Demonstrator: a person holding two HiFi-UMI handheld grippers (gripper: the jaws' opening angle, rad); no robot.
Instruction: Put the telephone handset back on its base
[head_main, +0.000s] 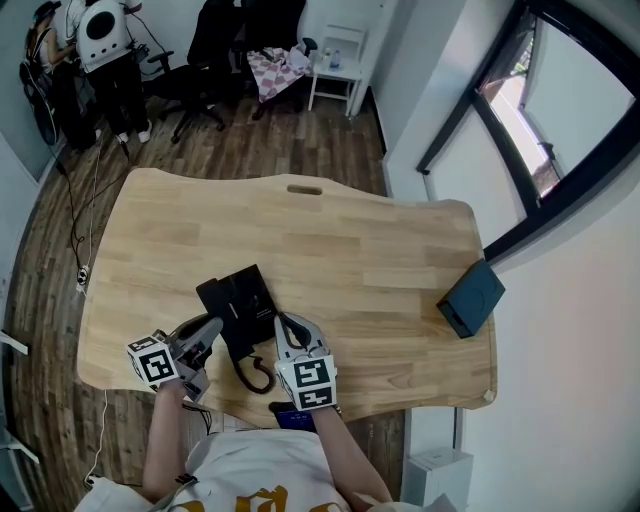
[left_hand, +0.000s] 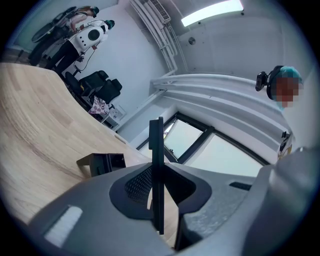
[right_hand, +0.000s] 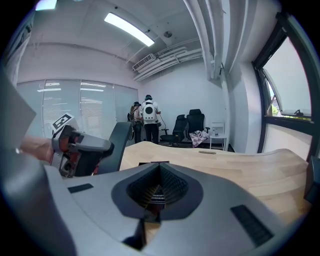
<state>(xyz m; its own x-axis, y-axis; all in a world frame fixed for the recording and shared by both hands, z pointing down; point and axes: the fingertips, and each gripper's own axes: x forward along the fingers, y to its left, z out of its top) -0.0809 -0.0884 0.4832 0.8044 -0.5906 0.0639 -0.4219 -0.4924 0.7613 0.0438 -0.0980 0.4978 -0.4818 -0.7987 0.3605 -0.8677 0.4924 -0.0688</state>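
A black telephone (head_main: 240, 300) lies near the desk's front edge, and its curled black cord (head_main: 256, 376) trails toward me. I cannot tell the handset from the base. My left gripper (head_main: 212, 332) sits at the telephone's left side. It is shut on a thin flat black telephone part (left_hand: 157, 172), seen edge-on and upright between the jaws. The same part rises as a dark slab (right_hand: 116, 144) beside the left gripper's body (right_hand: 75, 150). My right gripper (head_main: 288, 332) rests at the telephone's right side. Its jaw tips (right_hand: 160, 167) meet, shut, with nothing visibly held.
A dark teal box (head_main: 471, 298) stands near the desk's right edge, also visible as a dark box (left_hand: 101, 163). The wooden desk (head_main: 330, 240) has a cable slot (head_main: 304, 189) at the back. Office chairs (head_main: 215, 60) and a person (head_main: 105, 45) are beyond the desk.
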